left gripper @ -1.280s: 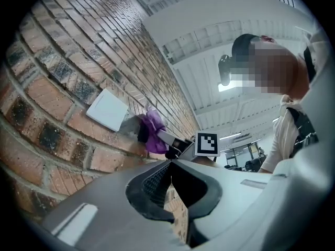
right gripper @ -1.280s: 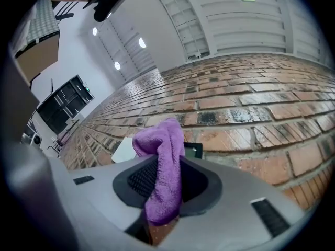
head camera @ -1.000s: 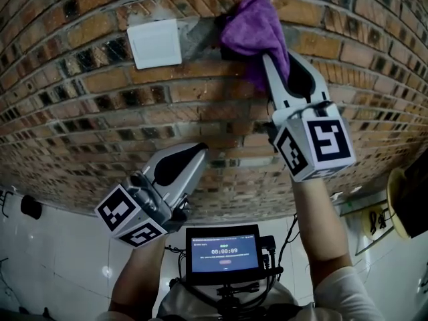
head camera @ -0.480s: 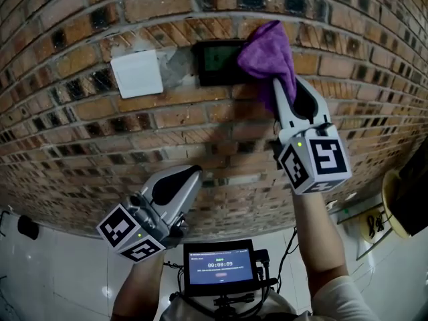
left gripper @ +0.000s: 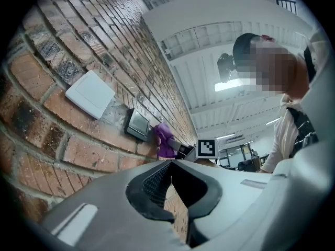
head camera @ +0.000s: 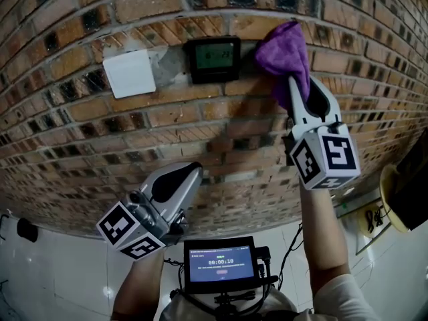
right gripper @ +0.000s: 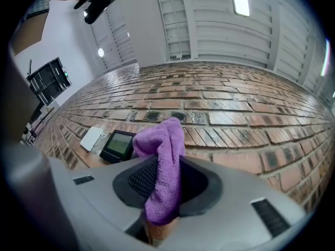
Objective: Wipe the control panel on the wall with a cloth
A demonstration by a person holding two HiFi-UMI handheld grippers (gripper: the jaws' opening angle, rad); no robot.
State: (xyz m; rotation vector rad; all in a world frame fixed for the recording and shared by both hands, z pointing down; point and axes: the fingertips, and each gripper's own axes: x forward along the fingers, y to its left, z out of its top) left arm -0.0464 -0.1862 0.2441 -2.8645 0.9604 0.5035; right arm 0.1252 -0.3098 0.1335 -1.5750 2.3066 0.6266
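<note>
The wall (head camera: 167,146) is rough, matt red-brown brick with gritty grey mortar. At the upper middle of the frame it carries a control panel (head camera: 212,59) of dark smooth plastic with a glossy screen, beside a cover plate (head camera: 130,73) of smooth, matt white plastic. The cloth (head camera: 289,52) at the upper right is soft purple fabric with a fuzzy nap, while the left tool (head camera: 189,172) and right tool (head camera: 297,89) are smooth grey plastic.

Dark rectangular control panel (head camera: 212,59) with greenish display, mounted flat on brick wall (head camera: 167,132) — fully uncovered. Bunched purple cloth (head camera: 287,53) just beside its right edge, against the bricks.
</note>
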